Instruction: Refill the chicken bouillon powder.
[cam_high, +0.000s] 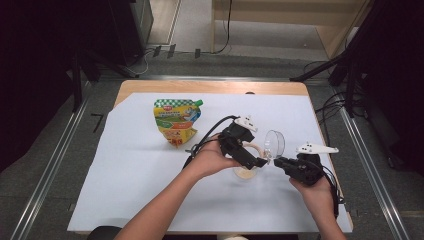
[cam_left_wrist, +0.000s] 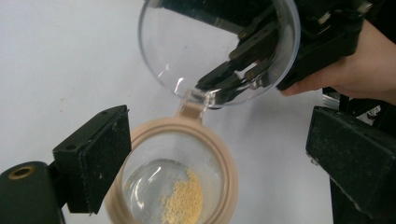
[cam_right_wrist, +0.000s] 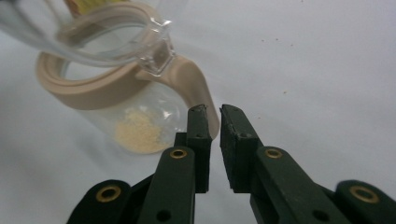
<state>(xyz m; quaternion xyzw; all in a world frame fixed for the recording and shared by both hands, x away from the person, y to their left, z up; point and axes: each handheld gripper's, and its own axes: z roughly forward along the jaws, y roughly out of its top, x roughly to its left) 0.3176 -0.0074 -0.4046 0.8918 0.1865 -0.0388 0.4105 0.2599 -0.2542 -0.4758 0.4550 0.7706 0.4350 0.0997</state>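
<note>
In the high view the jar (cam_high: 246, 172) stands on the white sheet (cam_high: 125, 180) covering the bench (cam_high: 210, 87), a little right of the frame's centre and low in it. It is a clear jar with a beige rim (cam_left_wrist: 231, 172) and a hinged clear lid (cam_high: 274, 143), which is swung open and stands up at the jar's upper right. A small heap of yellowish powder (cam_left_wrist: 184, 201) lies on the jar's bottom.

The left tool (cam_high: 248, 159) comes in from the left over the jar. In the left gripper view its jaws stand wide apart, one at the lower left just beside the rim, the other at the right edge of the frame well clear of it; the jar sits between them, and I cannot tell whether the left jaw touches the rim. Nothing is clamped.

The right tool (cam_high: 280, 162) lies just right of the jar, pointing left at it. In the right gripper view its jaws are nearly together with a thin gap between them and nothing in the gap; their tips sit just in front of the beige handle (cam_right_wrist: 198, 88) under the lid's hinge (cam_right_wrist: 156, 58).

A green and yellow pouch (cam_high: 176, 121) lies on the sheet at the upper left of the jar, well apart from both tools.
</note>
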